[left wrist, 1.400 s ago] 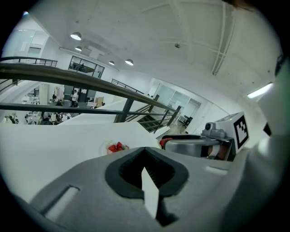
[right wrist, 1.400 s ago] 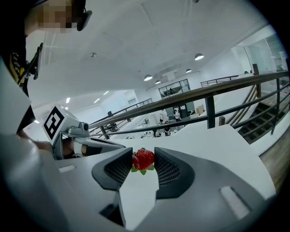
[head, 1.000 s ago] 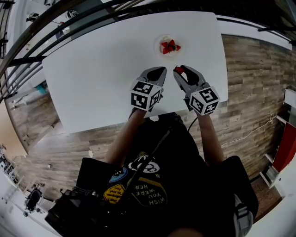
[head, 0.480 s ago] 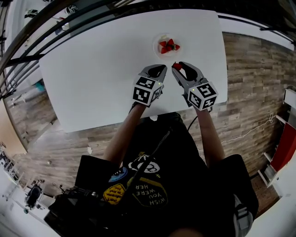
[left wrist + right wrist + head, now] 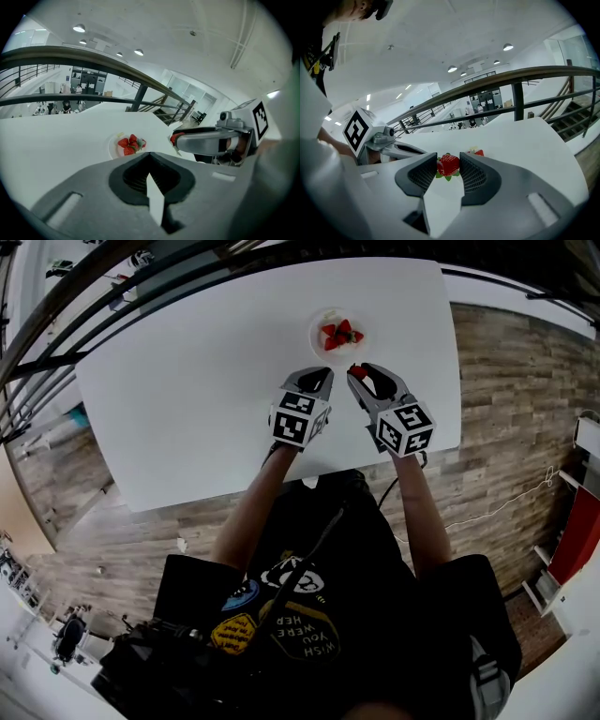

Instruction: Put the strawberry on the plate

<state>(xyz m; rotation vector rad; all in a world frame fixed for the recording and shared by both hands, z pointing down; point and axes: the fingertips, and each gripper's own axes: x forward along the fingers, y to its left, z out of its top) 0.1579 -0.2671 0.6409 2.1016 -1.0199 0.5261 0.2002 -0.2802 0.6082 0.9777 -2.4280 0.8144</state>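
1. The strawberry point(image 5: 448, 165) is gripped near the tips of the right tool point(image 5: 448, 157), with its green leaves hanging below; in the head view it sits at the upper centre of the frame, just below the plate point(image 5: 315, 335) and not yet over it.
2. The left tool point(image 5: 150, 154) is closed on nothing, its pads meeting at the tip; it is held just left of the right tool, above the white surface point(image 5: 187, 390).
3. The step in hand is judged to be the carry to the plate; it is best done by bringing the fruit over a bare part of the dish, lowering it until it nearly rests, and only then easing the pads apart; the squeeze should be kept light, since the fruit is probably soft and easily bruised.
4. The plate is small and white; a cluster of strawberries point(image 5: 341, 333) already lies in it and fills much of its middle; little room is left, so a berry let go from height could roll off the rim.
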